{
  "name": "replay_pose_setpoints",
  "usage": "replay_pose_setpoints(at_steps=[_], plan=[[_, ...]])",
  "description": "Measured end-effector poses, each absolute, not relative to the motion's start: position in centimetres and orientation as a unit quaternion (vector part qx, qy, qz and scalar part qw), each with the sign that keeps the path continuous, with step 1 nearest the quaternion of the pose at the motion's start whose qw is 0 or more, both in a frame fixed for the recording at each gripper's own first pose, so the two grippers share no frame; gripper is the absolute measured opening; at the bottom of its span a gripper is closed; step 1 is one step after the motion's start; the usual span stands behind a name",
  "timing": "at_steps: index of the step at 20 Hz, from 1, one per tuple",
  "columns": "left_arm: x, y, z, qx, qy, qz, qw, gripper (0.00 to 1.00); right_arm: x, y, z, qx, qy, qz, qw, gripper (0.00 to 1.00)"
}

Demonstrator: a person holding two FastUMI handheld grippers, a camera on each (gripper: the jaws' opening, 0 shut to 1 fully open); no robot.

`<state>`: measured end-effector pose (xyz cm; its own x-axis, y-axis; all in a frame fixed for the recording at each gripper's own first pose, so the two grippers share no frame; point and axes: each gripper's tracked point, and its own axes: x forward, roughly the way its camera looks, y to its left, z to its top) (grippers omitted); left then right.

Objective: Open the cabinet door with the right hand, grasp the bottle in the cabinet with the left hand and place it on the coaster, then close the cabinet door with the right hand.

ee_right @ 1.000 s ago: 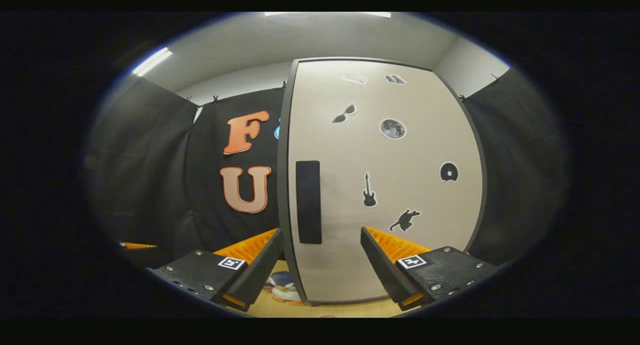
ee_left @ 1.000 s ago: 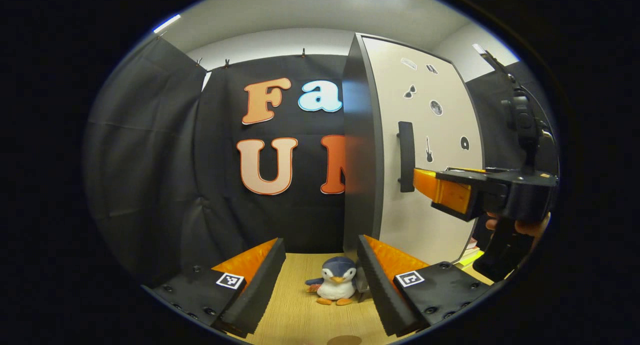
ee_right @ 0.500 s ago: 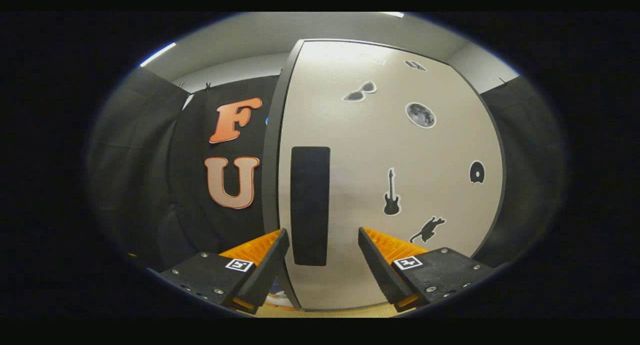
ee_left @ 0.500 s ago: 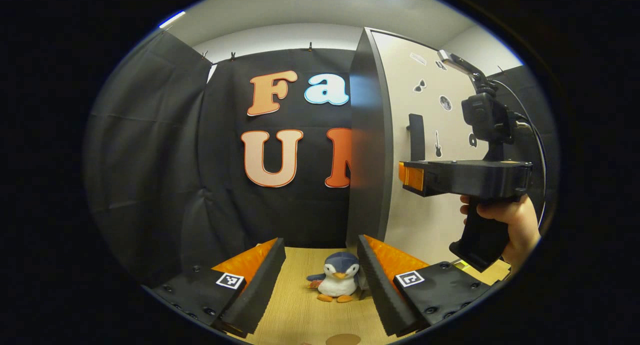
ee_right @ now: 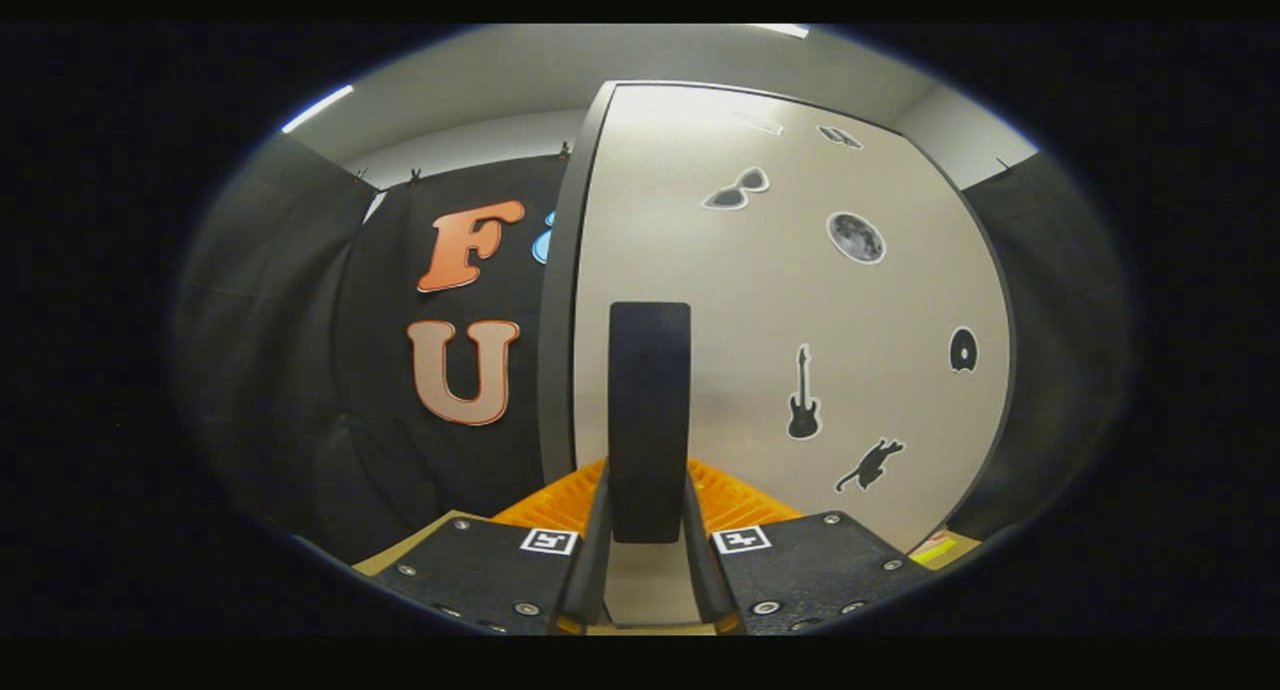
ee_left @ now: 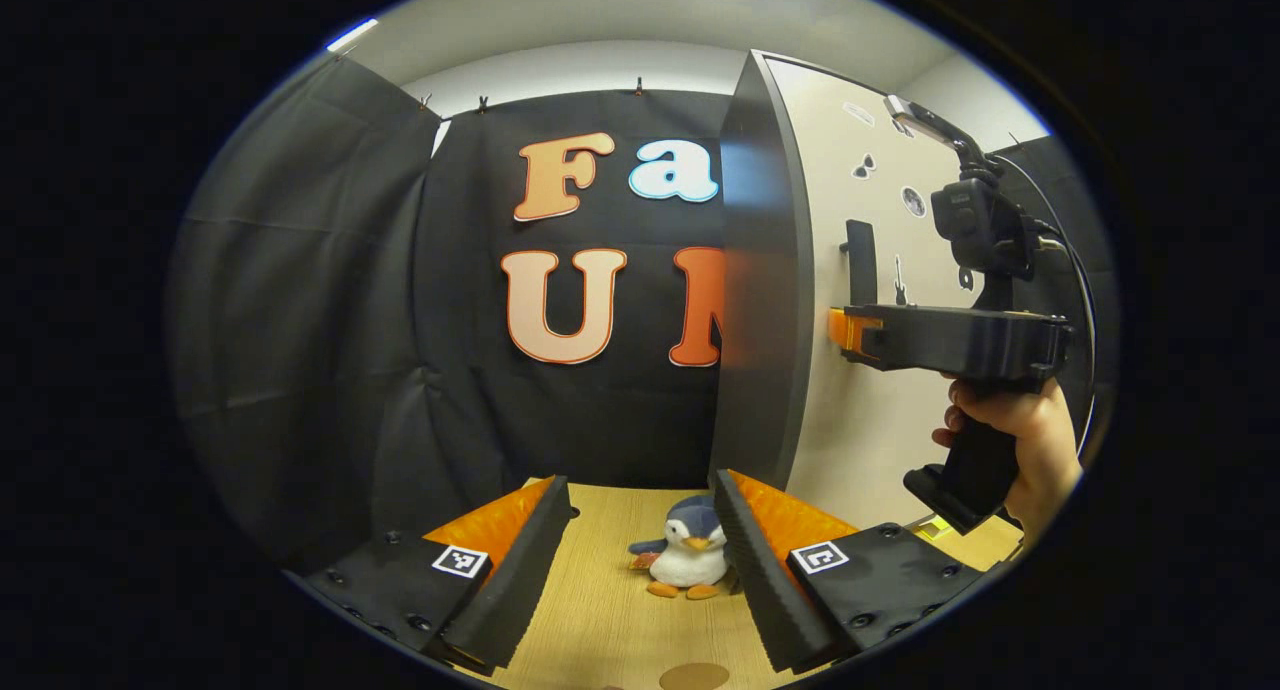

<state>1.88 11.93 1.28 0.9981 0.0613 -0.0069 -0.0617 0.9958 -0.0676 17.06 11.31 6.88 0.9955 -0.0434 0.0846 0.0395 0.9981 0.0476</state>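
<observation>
On the door point(ee_right: 780, 300), right gripper point(ee_right: 648, 530) clamped on black handle point(ee_right: 649, 420); stickers without readable writing. Left gripper point(ee_left: 640, 560) fingers apart above counter point(ee_left: 610, 620), penguin point(ee_left: 688, 560) between.

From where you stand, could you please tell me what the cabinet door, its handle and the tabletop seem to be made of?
The cabinet door looks like matte beige laminated board: flat, soft sheen, dark edge. Its handle, clamped by the right hand-held gripper, is matte black, plastic or coated metal; I cannot tell which. The tabletop looks like light wood or wood-look laminate, with fine grain lines.
</observation>
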Motion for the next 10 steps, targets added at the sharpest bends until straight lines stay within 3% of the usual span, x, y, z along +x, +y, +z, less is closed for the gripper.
replay_pose_setpoints(at_steps=[2,5,6,10], plan=[[1.6,12.2,1.1,-0.033,0.004,0.032,0.999,0.95,16.9,11.3,6.8,0.032,-0.041,-0.021,0.998,0.27],[1.7,13.0,0.6,-0.035,0.009,0.033,0.999,0.95,16.8,11.3,6.9,0.039,-0.042,-0.021,0.998,0.24],[1.8,13.2,0.4,-0.035,0.011,0.031,0.999,0.95,16.6,11.3,6.9,0.04,-0.044,-0.022,0.998,0.17],[3.3,13.7,0.3,-0.029,0.017,0.014,0.999,0.94,15.7,11.2,7.0,0.046,-0.046,-0.027,0.998,0.18]])
